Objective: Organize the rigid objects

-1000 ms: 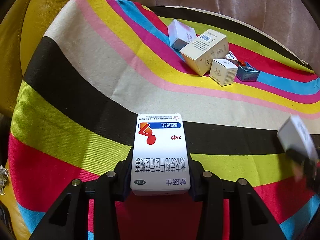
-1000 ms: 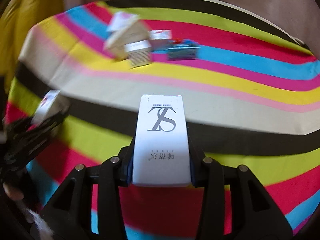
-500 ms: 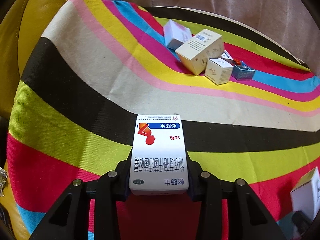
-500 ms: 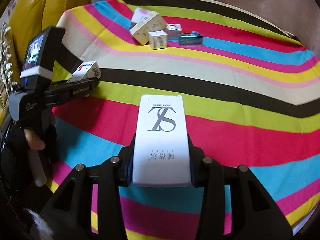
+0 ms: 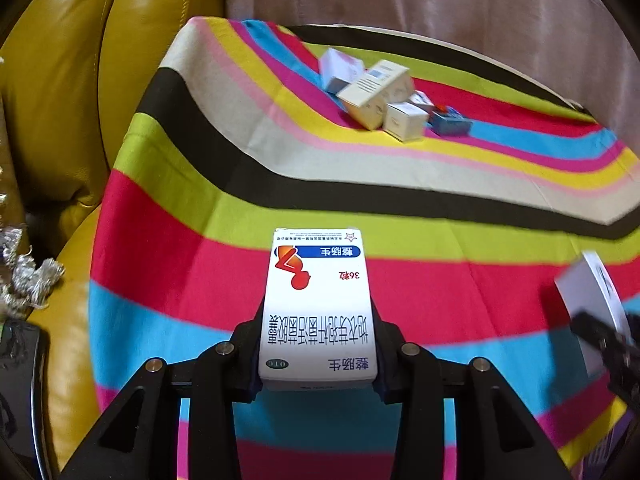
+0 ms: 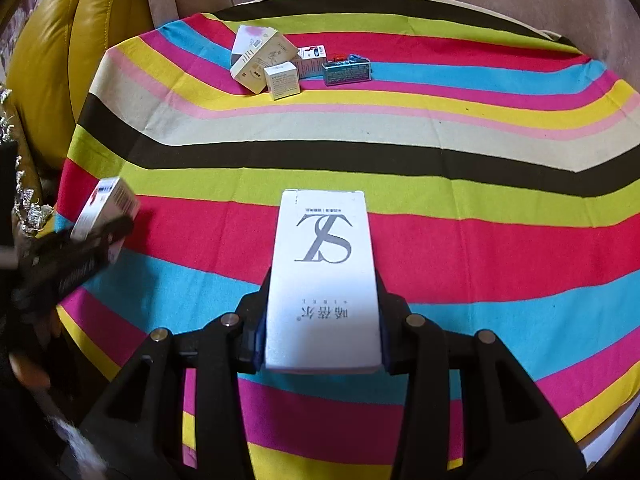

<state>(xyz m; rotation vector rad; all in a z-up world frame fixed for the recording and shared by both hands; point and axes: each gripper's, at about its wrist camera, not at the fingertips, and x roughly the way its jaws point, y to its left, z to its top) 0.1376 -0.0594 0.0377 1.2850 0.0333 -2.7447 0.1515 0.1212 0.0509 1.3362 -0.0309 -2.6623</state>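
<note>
Each gripper is pinching a box over the striped cloth [image 6: 440, 152] — left gripper [image 5: 318, 344] gripping the red-marked box [image 5: 318, 308], right gripper [image 6: 322, 320] the white box [image 6: 322, 276].

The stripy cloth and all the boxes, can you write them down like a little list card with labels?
surface: striped cloth
left claw: shut on red-and-blue printed box
right claw: shut on white box with big grey letters
far pile: cream box, small white cube box, teal box, others partly hidden
beside cloth: yellow leather cushion
</note>
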